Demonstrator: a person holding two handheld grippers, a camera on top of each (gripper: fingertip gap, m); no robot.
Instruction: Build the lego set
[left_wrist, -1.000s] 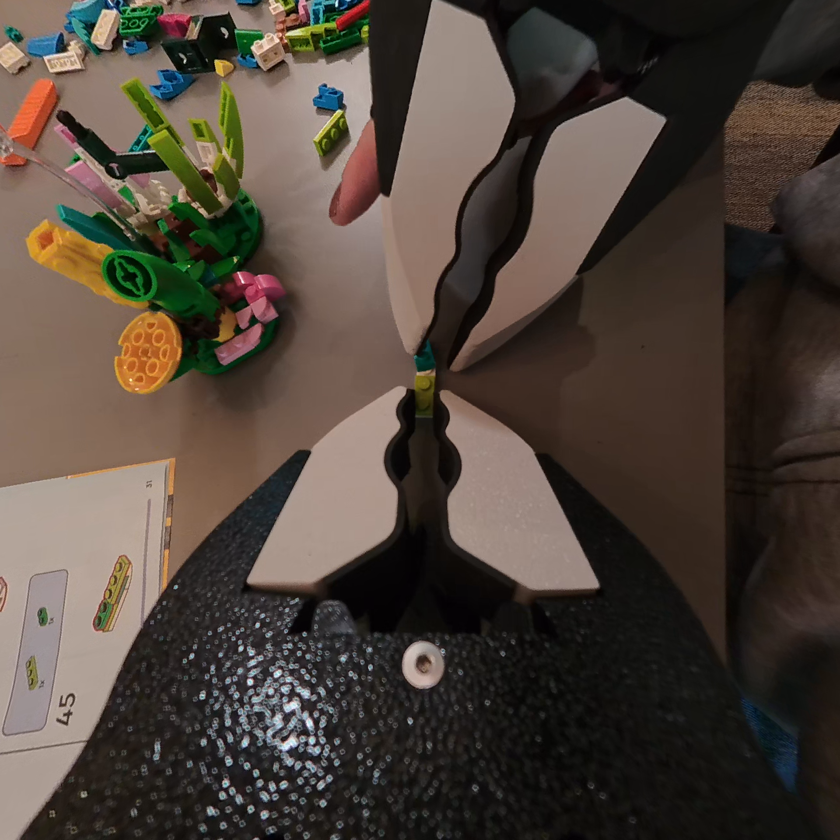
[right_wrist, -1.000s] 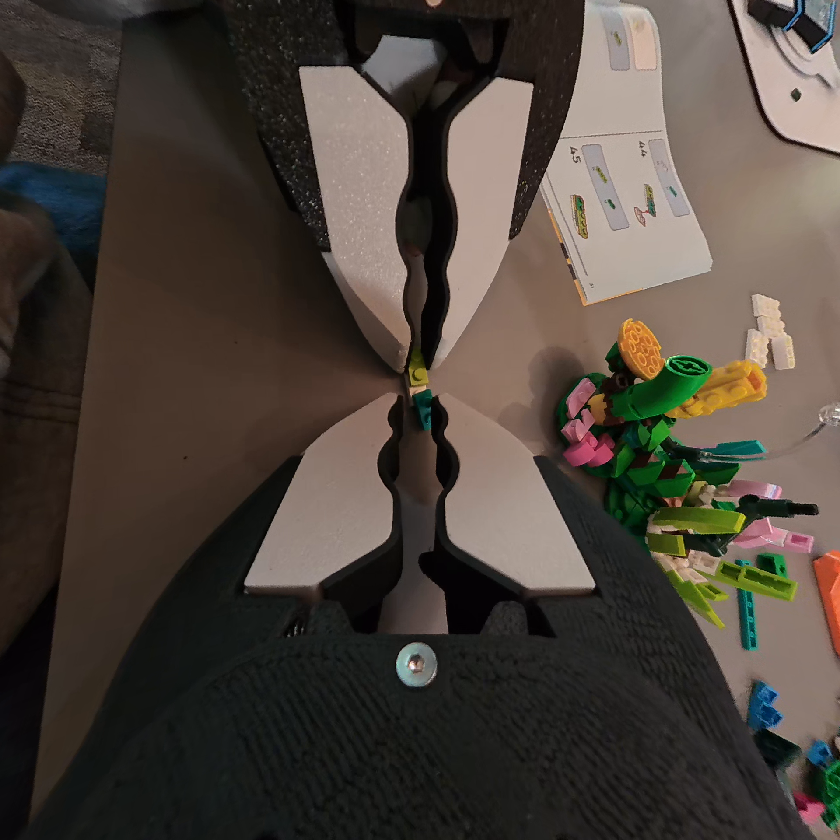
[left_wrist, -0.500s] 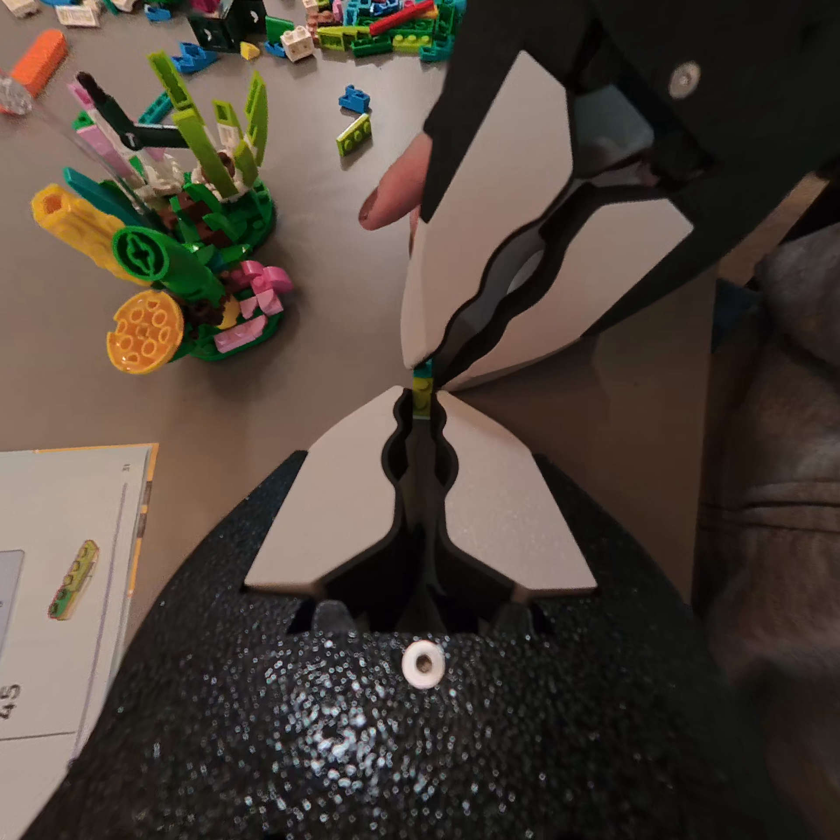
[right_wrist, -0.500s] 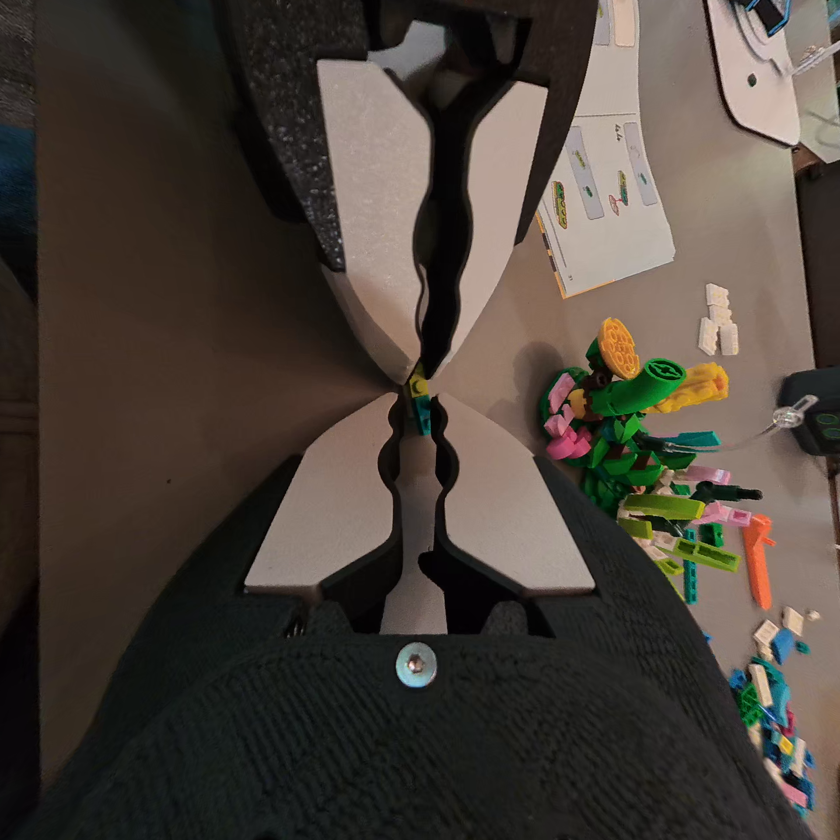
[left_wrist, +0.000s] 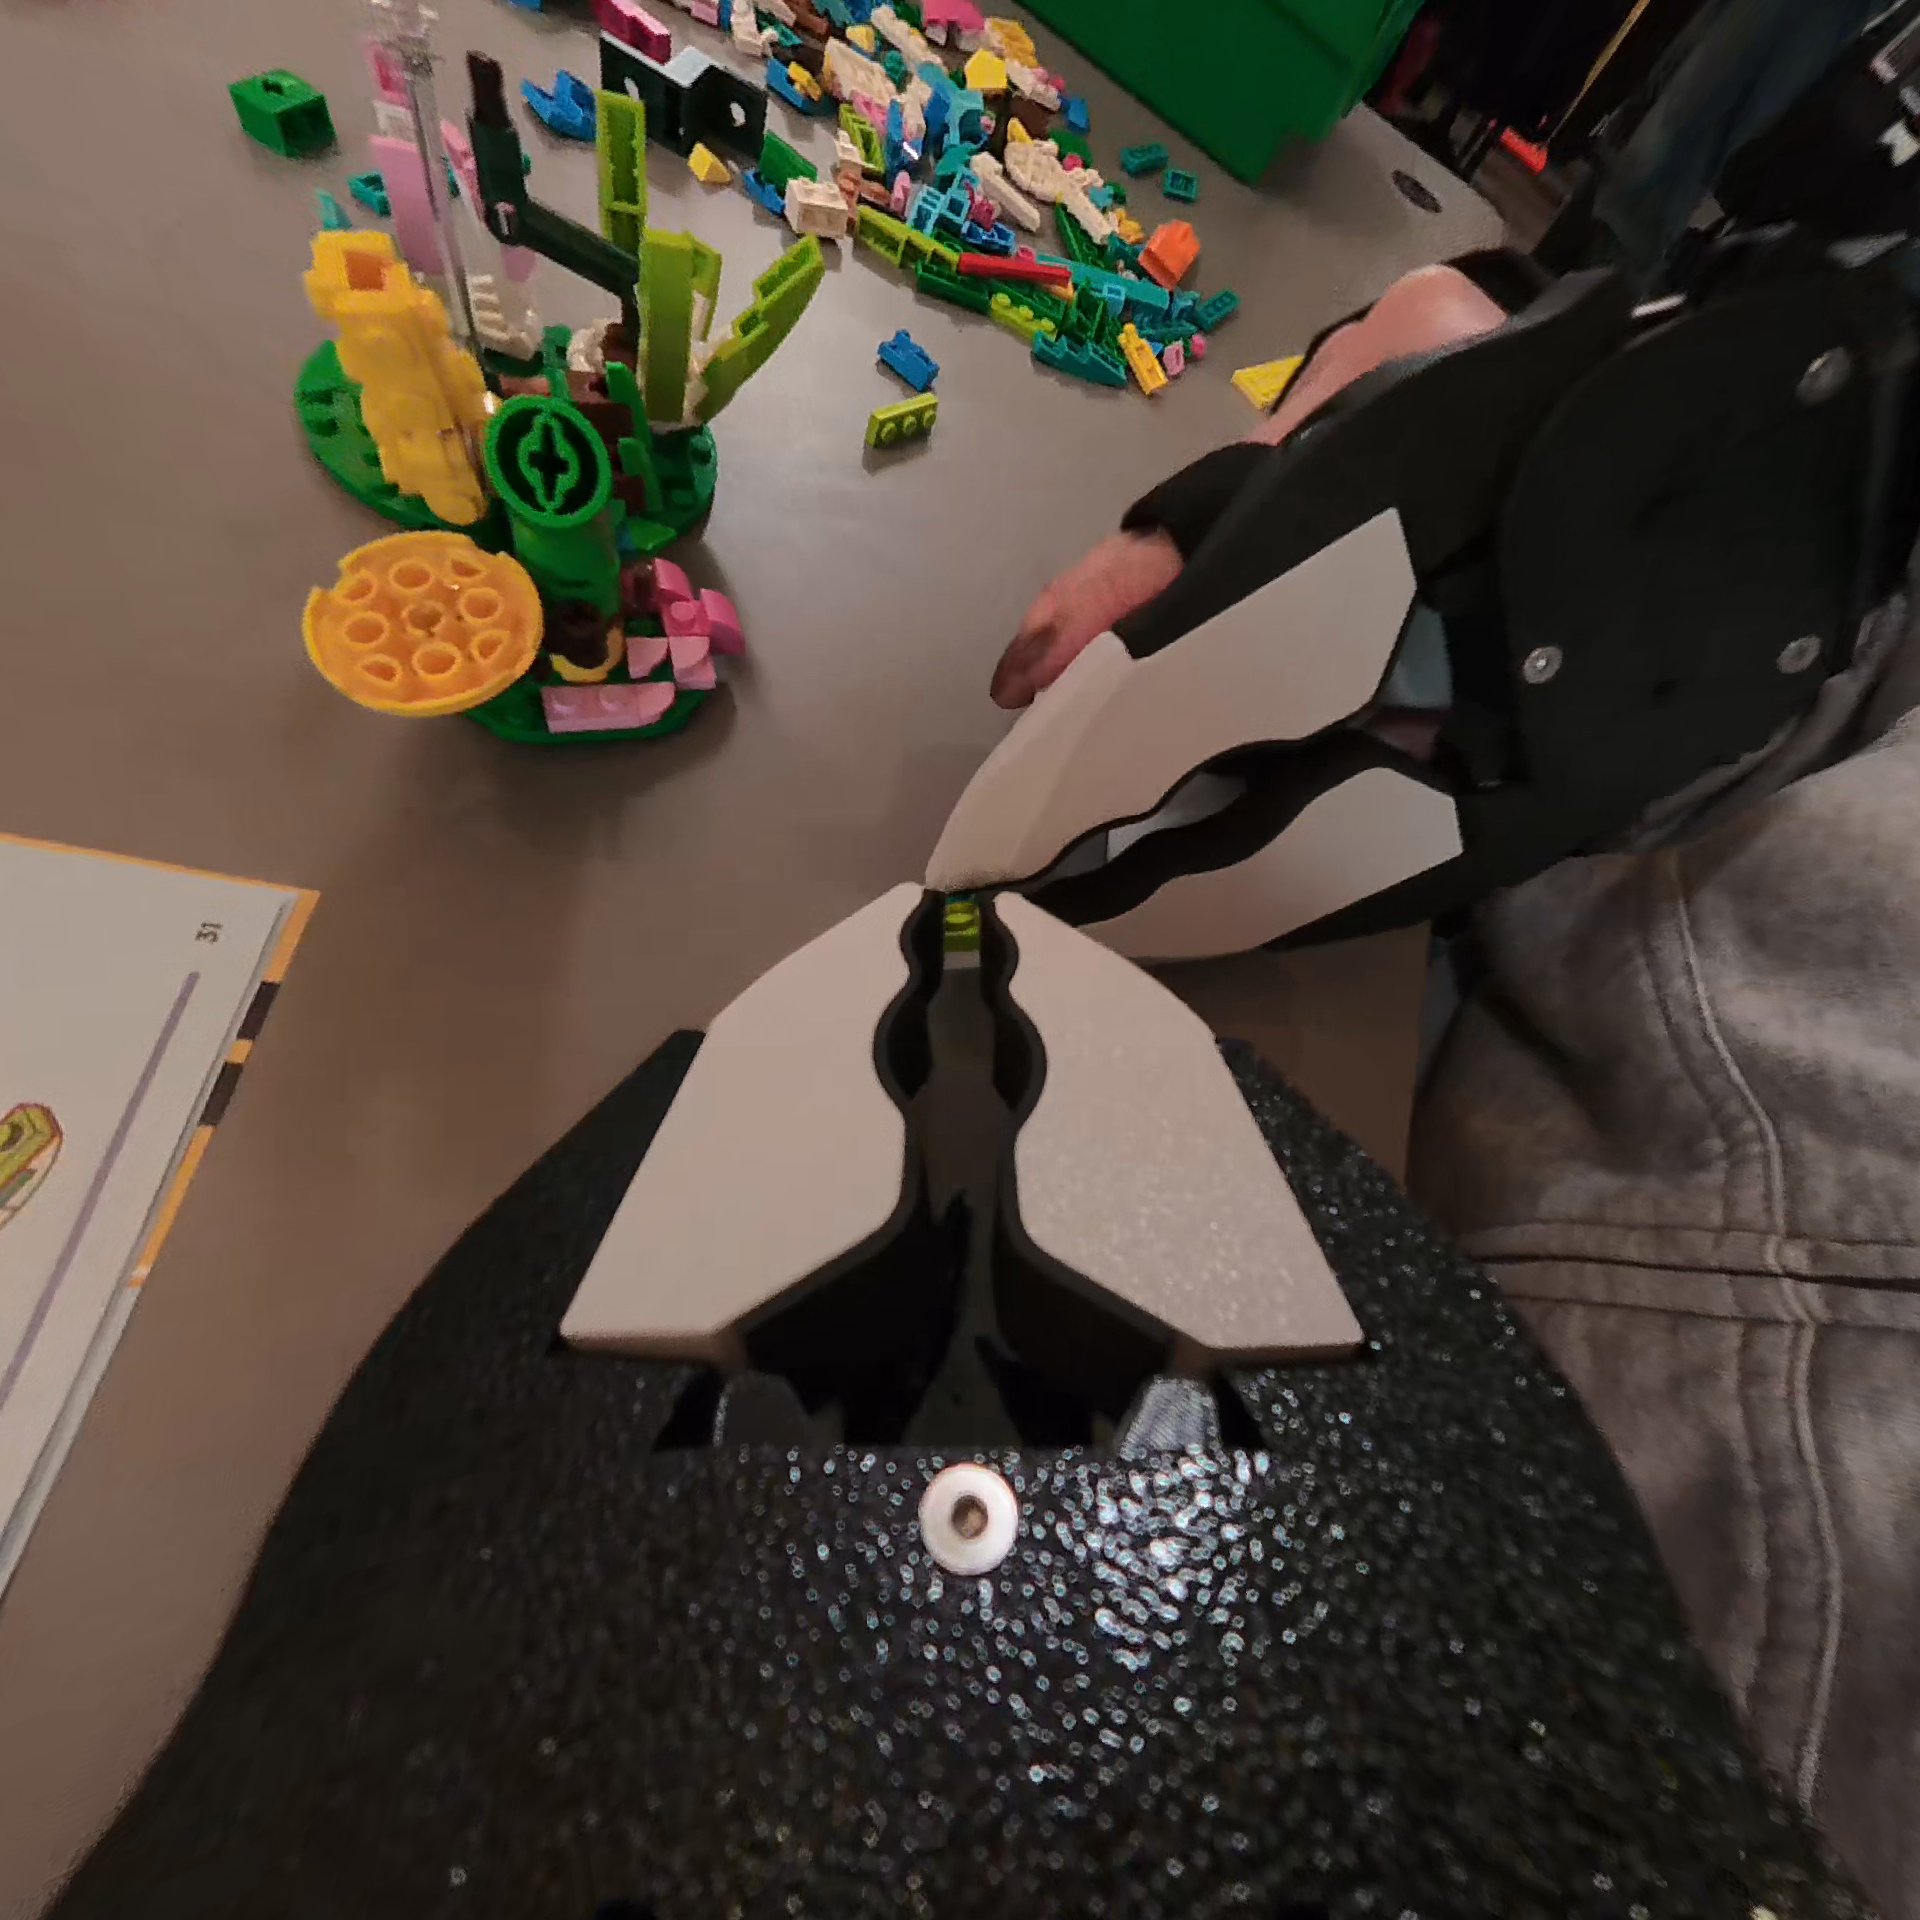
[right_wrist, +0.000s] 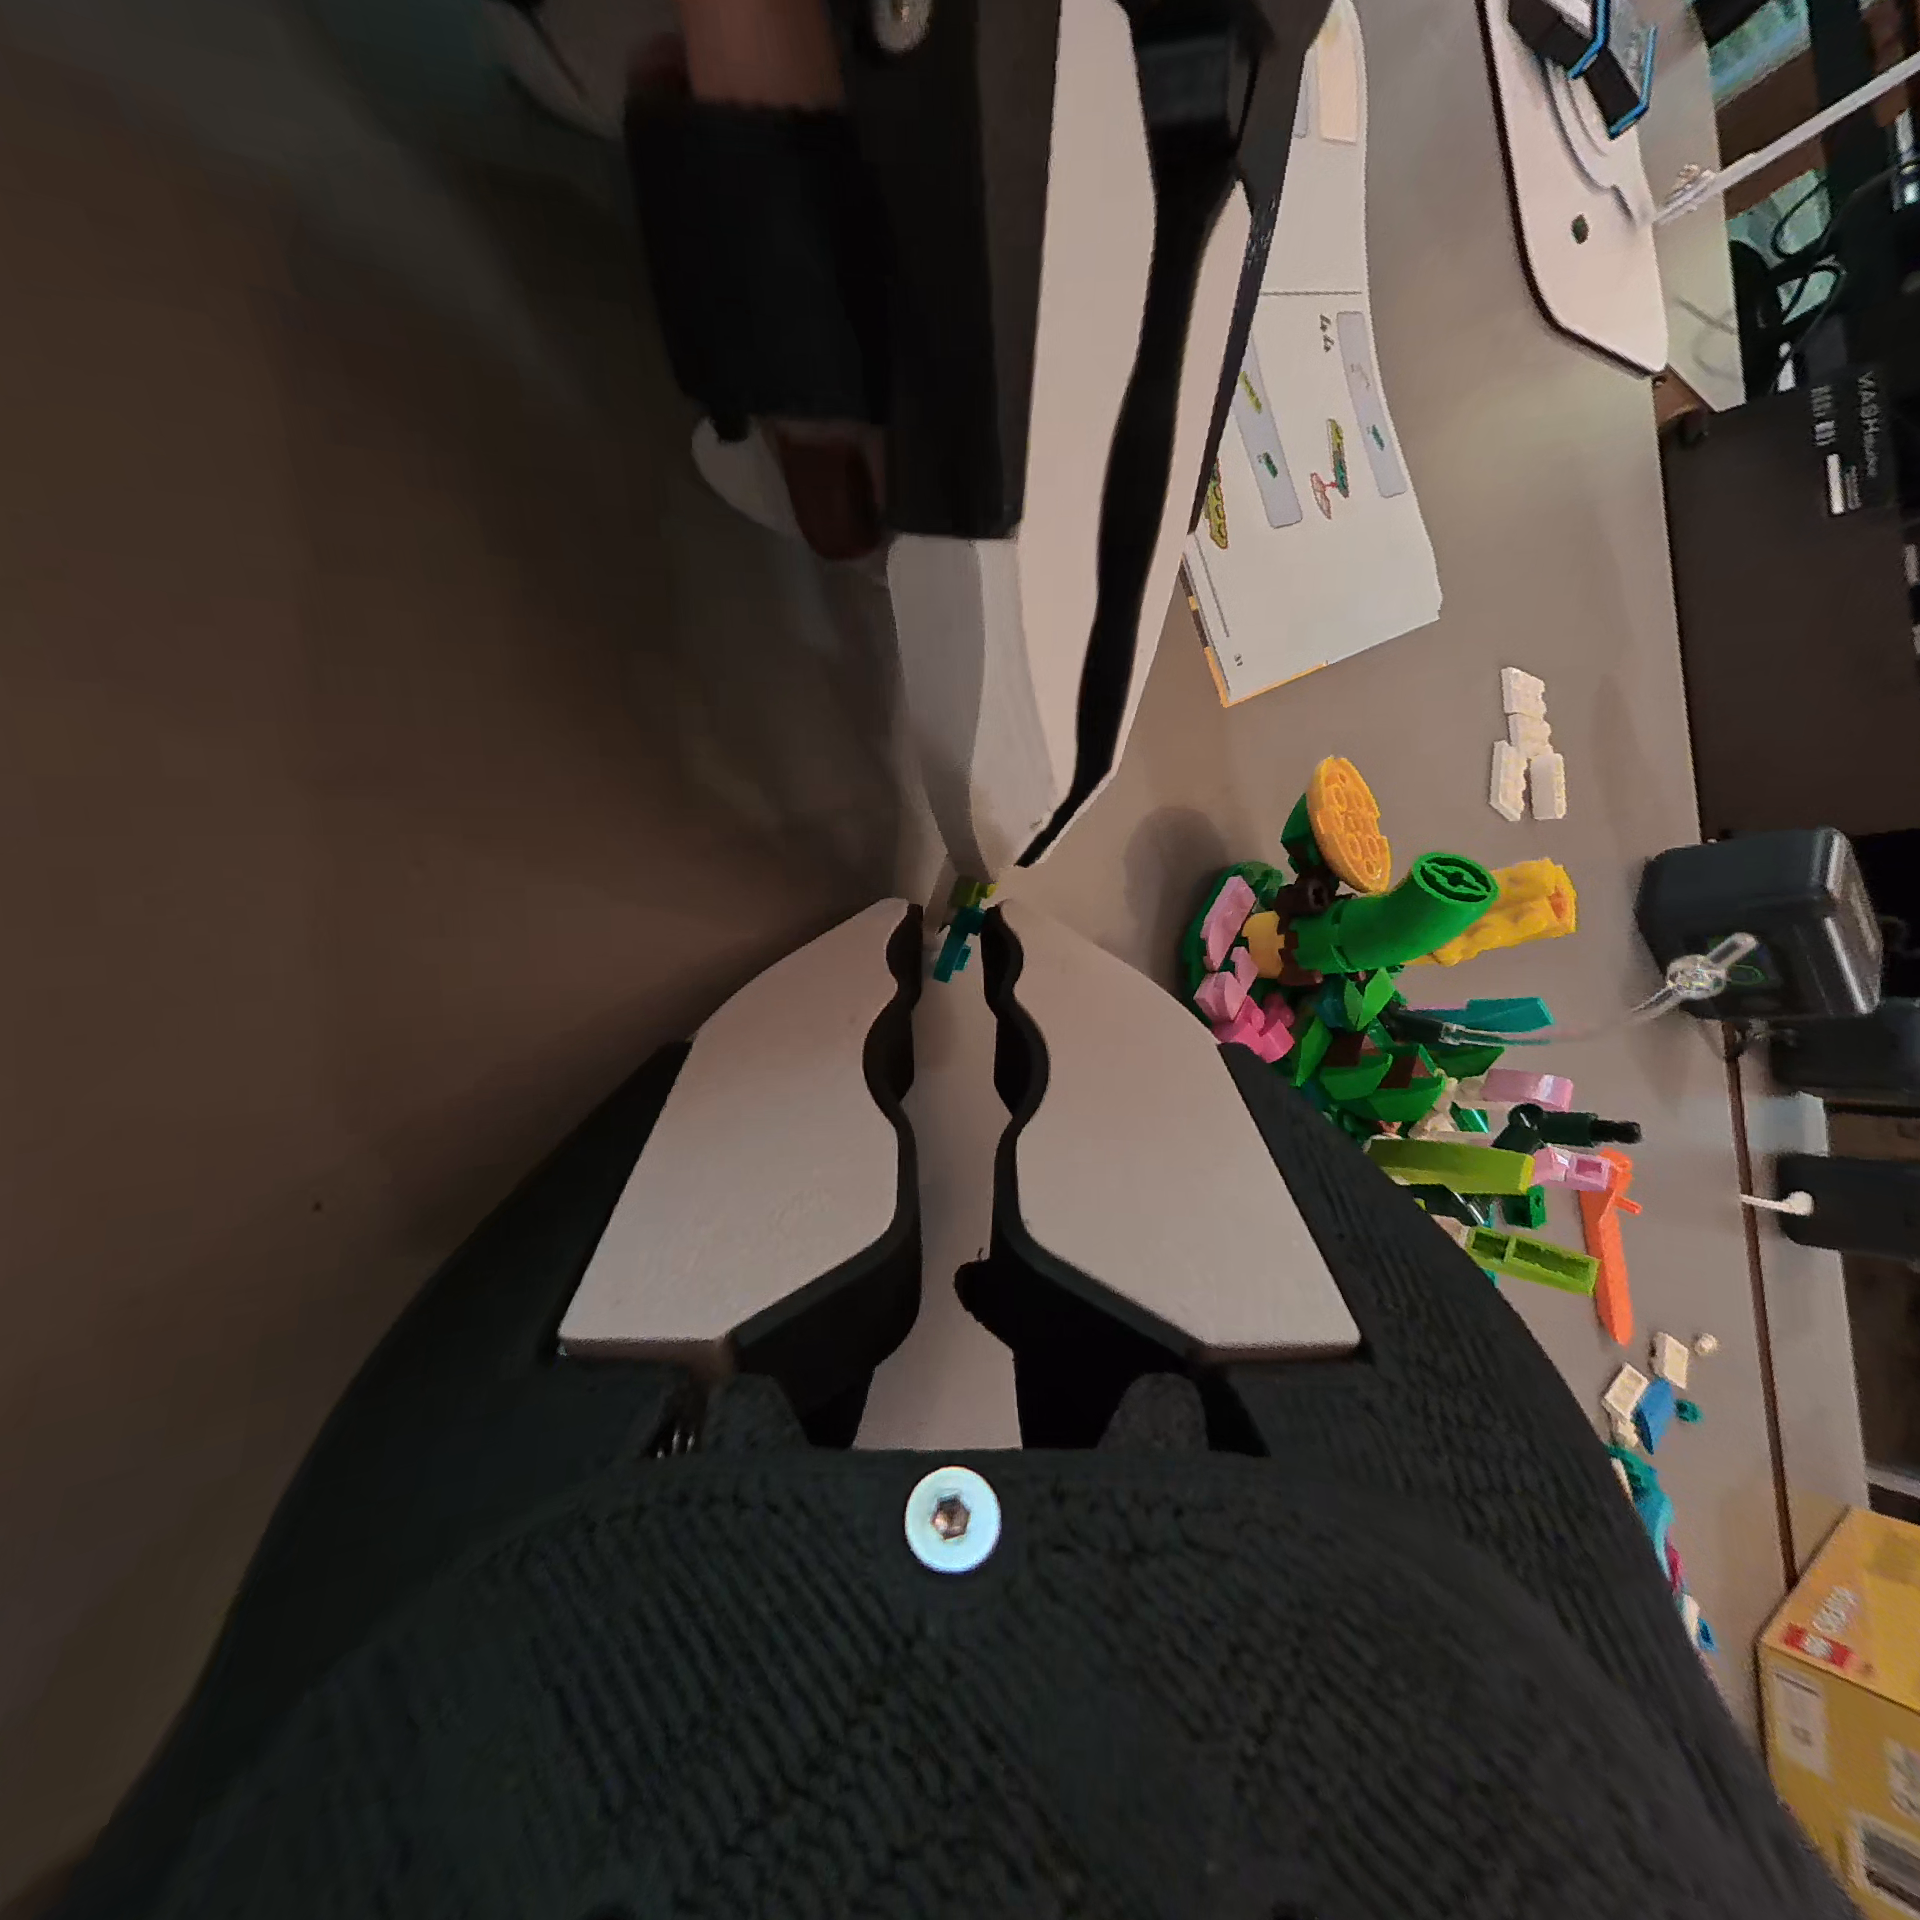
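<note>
My left gripper (left_wrist: 958, 914) is shut on a small lime green plate (left_wrist: 960, 923). My right gripper (right_wrist: 954, 925) is shut on a small teal piece (right_wrist: 954, 940), which meets the lime plate (right_wrist: 968, 891) tip to tip above the table. In the left wrist view the right gripper (left_wrist: 956, 883) comes in from the right, its tips against mine. In the right wrist view the left gripper (right_wrist: 977, 868) comes down from above. The part-built flower model (left_wrist: 499, 457) stands on the table to the left, and it also shows in the right wrist view (right_wrist: 1371, 987).
An open instruction booklet (left_wrist: 104, 1091) lies at the left, seen too in the right wrist view (right_wrist: 1320, 499). A heap of loose bricks (left_wrist: 987, 208) and a green box (left_wrist: 1226, 73) lie at the back. A yellow box (right_wrist: 1839, 1704) sits at the lower right. A person's grey clothing (left_wrist: 1714, 1247) fills the right.
Both grippers stayed shut and joined tip to tip, and rotated together. The right gripper swung from above my left fingers round to their right side. The views tilted, showing more of the table's far end.
</note>
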